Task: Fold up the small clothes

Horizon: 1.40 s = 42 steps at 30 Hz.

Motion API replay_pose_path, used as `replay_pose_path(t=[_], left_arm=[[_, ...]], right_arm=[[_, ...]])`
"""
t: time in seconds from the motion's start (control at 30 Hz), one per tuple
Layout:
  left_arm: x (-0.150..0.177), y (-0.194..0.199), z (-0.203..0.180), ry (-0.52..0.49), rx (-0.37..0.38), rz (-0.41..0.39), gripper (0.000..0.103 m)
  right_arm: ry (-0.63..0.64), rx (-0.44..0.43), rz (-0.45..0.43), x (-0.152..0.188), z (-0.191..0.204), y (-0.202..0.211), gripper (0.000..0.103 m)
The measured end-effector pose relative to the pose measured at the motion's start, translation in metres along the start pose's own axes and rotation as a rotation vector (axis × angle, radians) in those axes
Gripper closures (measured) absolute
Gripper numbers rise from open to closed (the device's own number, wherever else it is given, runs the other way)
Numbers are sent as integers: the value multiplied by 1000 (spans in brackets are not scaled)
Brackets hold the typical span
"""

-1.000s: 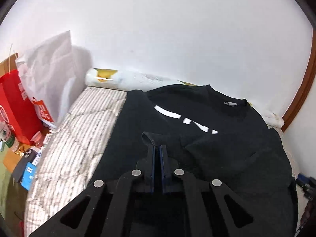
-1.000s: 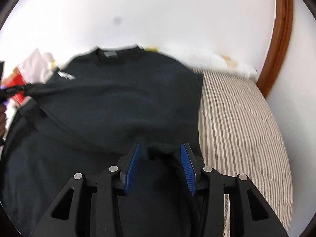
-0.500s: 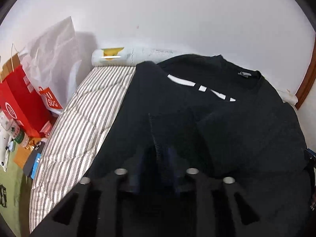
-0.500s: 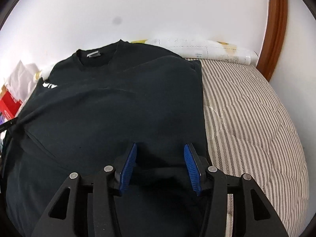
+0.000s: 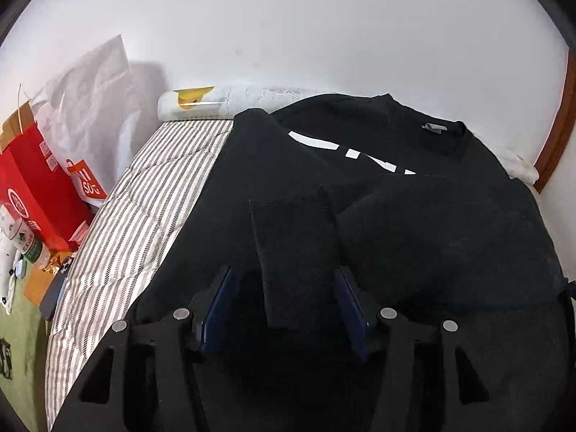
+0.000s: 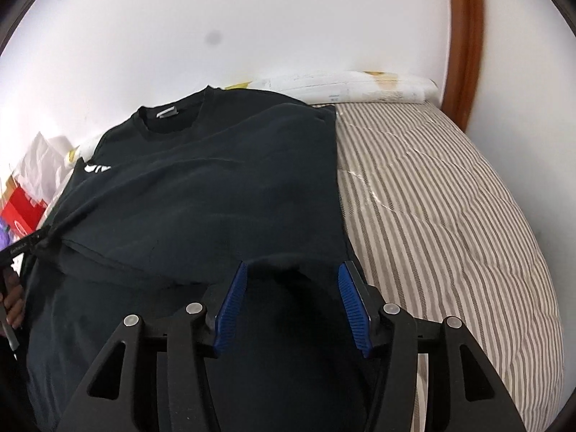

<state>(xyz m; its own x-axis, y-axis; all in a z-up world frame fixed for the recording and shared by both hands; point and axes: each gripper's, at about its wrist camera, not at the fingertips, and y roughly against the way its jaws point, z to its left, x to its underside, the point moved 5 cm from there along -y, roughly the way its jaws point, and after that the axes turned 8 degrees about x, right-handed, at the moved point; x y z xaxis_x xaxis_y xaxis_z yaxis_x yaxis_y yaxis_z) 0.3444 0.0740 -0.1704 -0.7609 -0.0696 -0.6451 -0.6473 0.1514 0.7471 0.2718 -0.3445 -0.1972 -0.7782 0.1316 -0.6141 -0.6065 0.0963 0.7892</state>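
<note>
A black sweatshirt point(image 5: 414, 216) with white lettering lies on a striped bed, collar toward the wall; it also shows in the right wrist view point(image 6: 201, 194). Both its sides are folded in over the body. My left gripper point(image 5: 284, 284) is open, and the ribbed cuff point(image 5: 291, 237) of the folded left sleeve lies loose between its jaws. My right gripper point(image 6: 291, 280) is open just above the folded right side of the sweatshirt, with cloth under the jaws but not pinched.
The striped mattress point(image 6: 432, 198) is bare to the right and also bare to the left point(image 5: 144, 208). A rolled white paper point(image 5: 216, 102) lies along the wall. Red and white shopping bags point(image 5: 43, 180) and small clutter stand off the bed's left side.
My left gripper opened and let go of the sleeve cuff, which now lies flat on the sweatshirt. My right gripper stayed open and drew back slightly.
</note>
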Motion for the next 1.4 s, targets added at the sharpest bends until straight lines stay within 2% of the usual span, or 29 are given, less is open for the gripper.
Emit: replay_pose_path(t=[0.17, 0.3, 0.4, 0.53, 0.7, 0.87, 1.0, 1.17, 1.4], left_arm=[[11, 21, -4, -4, 1, -19, 49], [25, 43, -5, -1, 18, -39, 49], [35, 59, -6, -19, 32, -40, 49], [45, 81, -2, -44, 14, -63, 49], [54, 103, 11, -35, 29, -66, 49], [62, 118, 19, -31, 92, -45, 49], [70, 126, 22, -56, 90, -46, 49], [91, 140, 29, -33, 102, -49, 49], [143, 156, 43, 22, 98, -21, 49]], right_arm=[[-26, 8, -7, 10, -1, 18, 50], [-30, 56, -47, 18, -1, 42, 50], [-20, 73, -19, 27, -1, 53, 50], [13, 110, 21, 47, 5, 70, 51], [34, 139, 1, 71, 14, 101, 51], [37, 164, -14, 90, 20, 121, 51], [25, 171, 17, 108, 19, 126, 51], [8, 170, 24, 129, 11, 130, 51], [18, 163, 50, 161, -13, 123, 51]])
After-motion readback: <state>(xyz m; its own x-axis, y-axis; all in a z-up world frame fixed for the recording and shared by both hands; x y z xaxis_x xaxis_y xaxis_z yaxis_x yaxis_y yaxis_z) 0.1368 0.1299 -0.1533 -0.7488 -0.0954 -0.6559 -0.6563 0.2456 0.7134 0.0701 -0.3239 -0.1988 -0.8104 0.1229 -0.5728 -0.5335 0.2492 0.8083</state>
